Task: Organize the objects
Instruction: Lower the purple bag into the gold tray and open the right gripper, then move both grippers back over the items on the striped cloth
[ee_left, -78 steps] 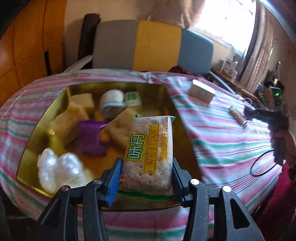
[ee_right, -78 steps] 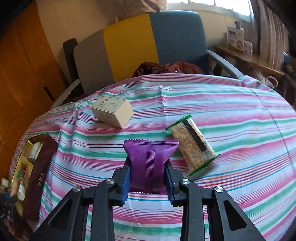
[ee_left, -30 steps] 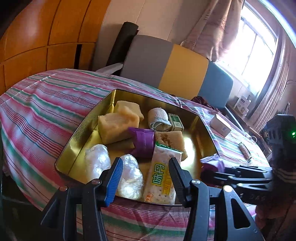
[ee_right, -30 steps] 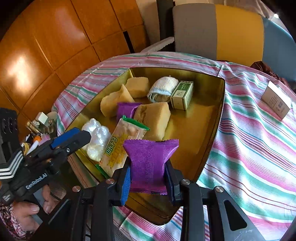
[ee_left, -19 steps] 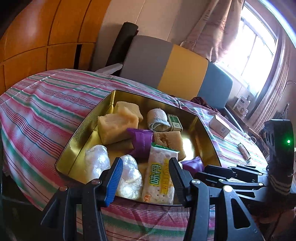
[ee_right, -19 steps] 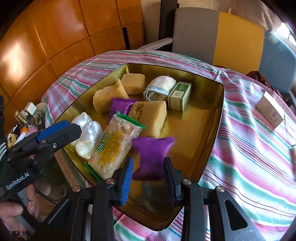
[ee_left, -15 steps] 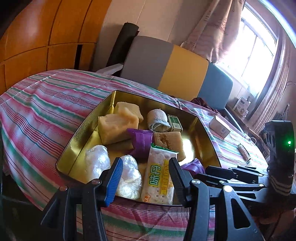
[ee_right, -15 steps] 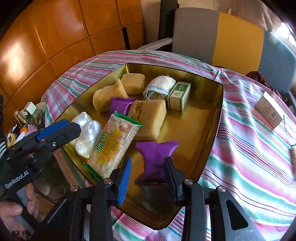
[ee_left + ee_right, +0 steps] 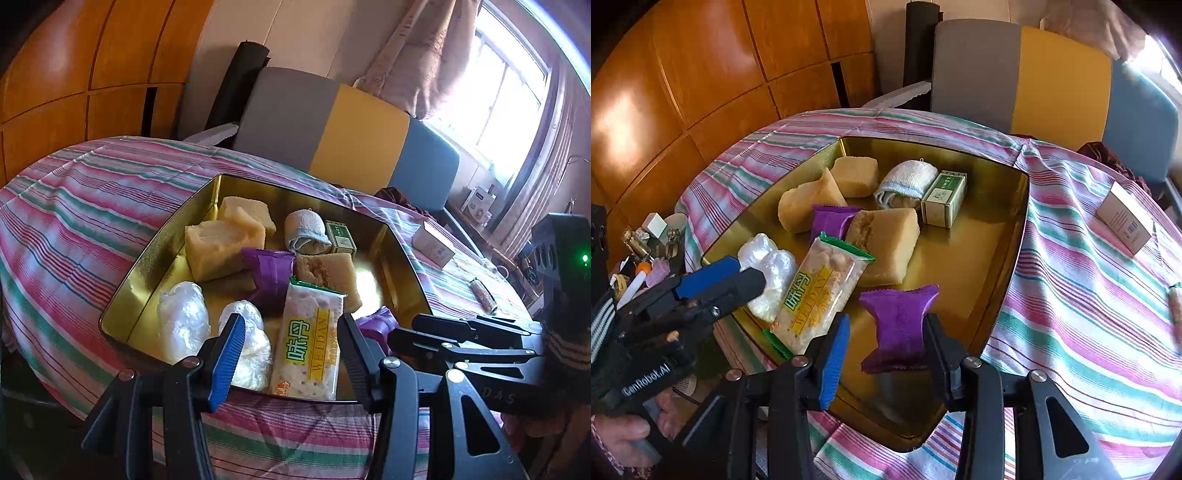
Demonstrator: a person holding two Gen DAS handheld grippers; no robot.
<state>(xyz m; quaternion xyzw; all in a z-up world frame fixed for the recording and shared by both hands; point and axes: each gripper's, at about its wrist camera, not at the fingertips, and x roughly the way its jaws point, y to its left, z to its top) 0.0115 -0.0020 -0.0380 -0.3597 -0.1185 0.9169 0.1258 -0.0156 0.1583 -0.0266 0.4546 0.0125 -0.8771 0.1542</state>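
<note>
Your right gripper (image 9: 884, 341) has its fingers spread, the crinkly purple foil snack pouch (image 9: 899, 326) lying loose between them on the floor of the gold metal tray (image 9: 1021, 221); it looks light, soft and slippery, so pinch it across its narrow waist. Your left gripper (image 9: 291, 352) is likewise parted and empty above the clear-wrapped cracker pack (image 9: 312, 343). Farther off on the striped tablecloth (image 9: 1082, 291) waits a small white cardboard box (image 9: 1124, 218), stiff enough to grip by its flat sides

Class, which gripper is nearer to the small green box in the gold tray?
Neither clearly. The green box sits at the tray's far side; the right gripper and left gripper both hover open at its near edge.
</note>
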